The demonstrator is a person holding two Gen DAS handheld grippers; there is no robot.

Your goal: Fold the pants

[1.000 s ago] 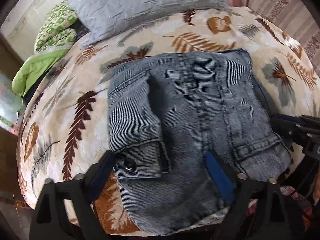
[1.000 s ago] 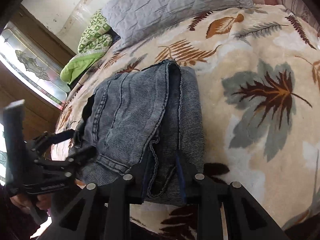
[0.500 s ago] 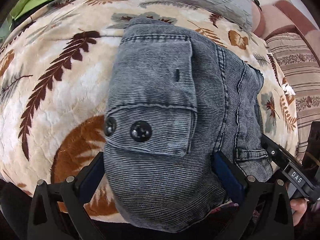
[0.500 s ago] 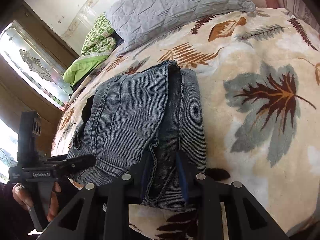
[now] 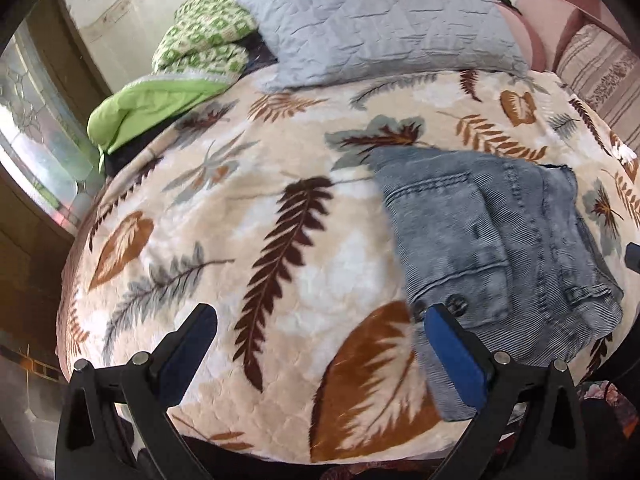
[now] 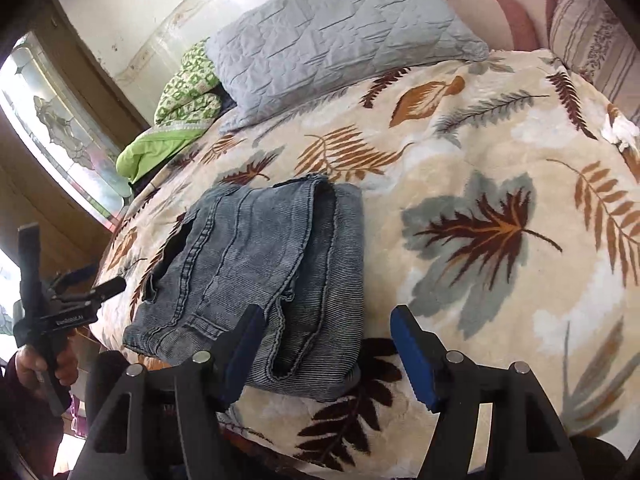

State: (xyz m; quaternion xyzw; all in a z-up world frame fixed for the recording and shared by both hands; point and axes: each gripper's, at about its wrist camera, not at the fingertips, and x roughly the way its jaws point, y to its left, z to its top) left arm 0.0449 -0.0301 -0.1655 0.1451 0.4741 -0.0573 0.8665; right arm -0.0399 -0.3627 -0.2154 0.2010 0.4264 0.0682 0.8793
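Two grippers in view, neither clamped on anything.

Left gripper (image 5: 318, 354): jaws spread wide, nothing between them but bedspread. Its blue right pad (image 5: 454, 356) overlaps the near left edge of the pants in the picture; can't tell if it touches the cloth. In the right wrist view the same gripper (image 6: 100, 282) sits at far left of frame, held by a hand (image 6: 46, 364) at lower left, off the left side of the pants and apart from them.

Right gripper (image 6: 326, 354): jaws opening, pads not pressing. Near right corner of the pants lies between the two fingers at the bottom of the frame; the left pad (image 6: 244, 350) is over the denim, the right pad (image 6: 412, 356) is clear of it, over bare bedspread. Only a dark sliver of this gripper (image 5: 633, 255) shows at the right edge of the left wrist view.

Pants (image 6: 256, 276): grey-blue denim, folded into a compact rectangular stack, flat on the leaf-print bedspread (image 6: 500, 320), near its front edge. Lower centre-left in the right wrist view, right half of the frame in the left wrist view (image 5: 496, 252). Top layer shows a flapped pocket with dark button (image 5: 456, 304) at the near left edge. Folded edges run along the far and right sides of the stack.

Upper part of both frames: grey quilted pillow (image 6: 332, 36) at the head of the bed, well apart from the pants. Green patterned blanket (image 5: 192, 56) bundled at upper left, beside the pillow. Striped cushion (image 6: 596, 24) at upper right.
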